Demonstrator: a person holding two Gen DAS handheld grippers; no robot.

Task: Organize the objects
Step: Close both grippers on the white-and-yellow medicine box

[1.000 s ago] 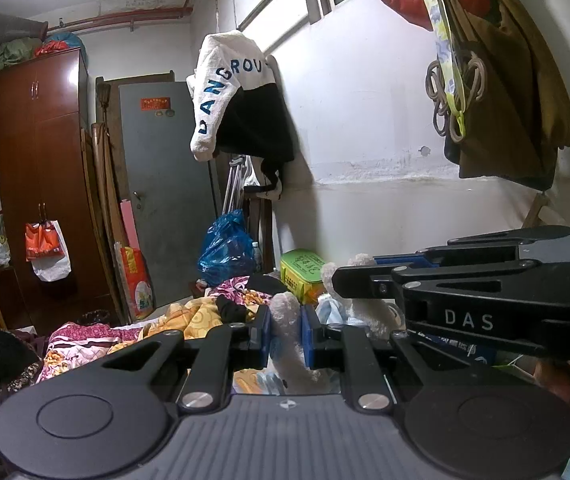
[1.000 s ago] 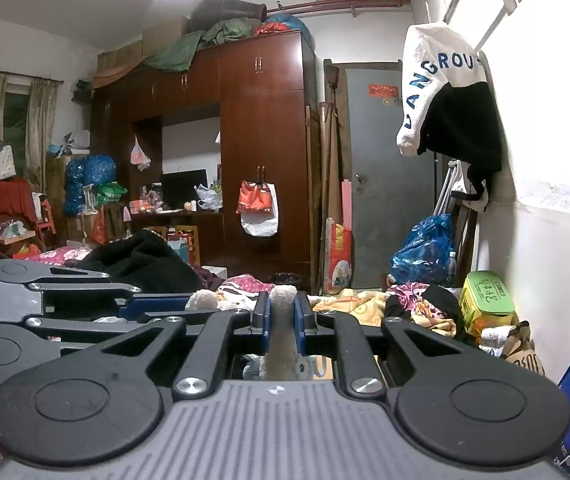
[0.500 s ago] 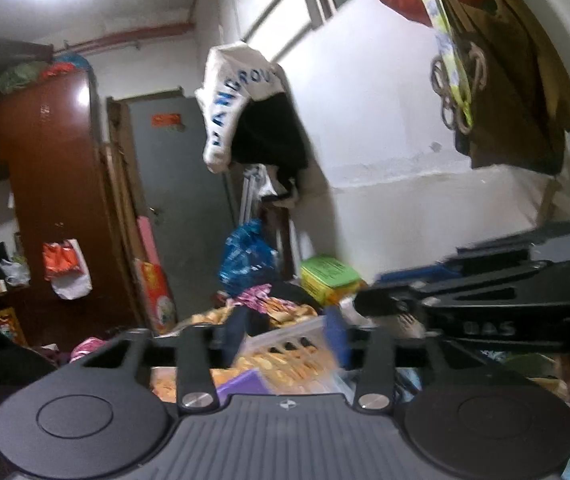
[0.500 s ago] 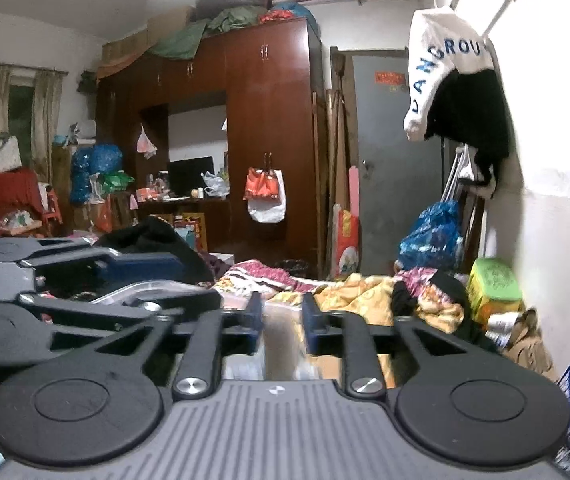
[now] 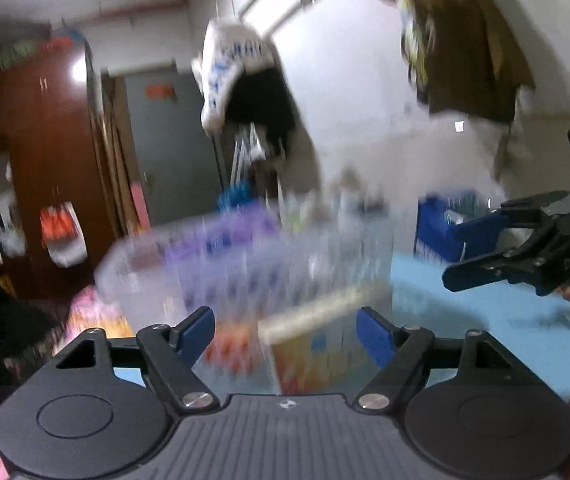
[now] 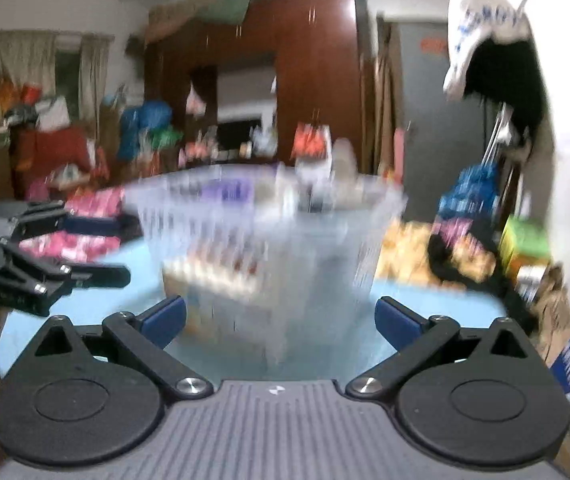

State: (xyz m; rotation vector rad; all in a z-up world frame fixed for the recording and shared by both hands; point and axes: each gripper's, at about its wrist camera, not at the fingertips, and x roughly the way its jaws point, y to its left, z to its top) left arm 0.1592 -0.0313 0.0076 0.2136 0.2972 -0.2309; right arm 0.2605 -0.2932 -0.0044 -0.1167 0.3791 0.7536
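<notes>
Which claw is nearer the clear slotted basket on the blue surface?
Too blurred to call. The left claw and right claw both face the basket, jaws opening, empty, neither touching.

Place: I am working in a lived-in bedroom of a home, crowded with stored belongings.
Wardrobe: a tall dark-red wooden wardrobe (image 6: 317, 80) fills the far wall, with bundles piled on its top.
Door: a grey door (image 5: 173, 144) stands beside the wardrobe.
Hanging clothes: a white-and-black hooded top (image 5: 241, 80) hangs on the white wall; a brown garment (image 5: 473, 52) hangs nearer to me.
Window: curtains (image 6: 45, 64) cover a window at the far left.
Bedding: patterned bedclothes (image 6: 85, 216) and loose clothing lie about.
Bags: blue plastic bags (image 6: 473, 196) sit by the wall.
</notes>
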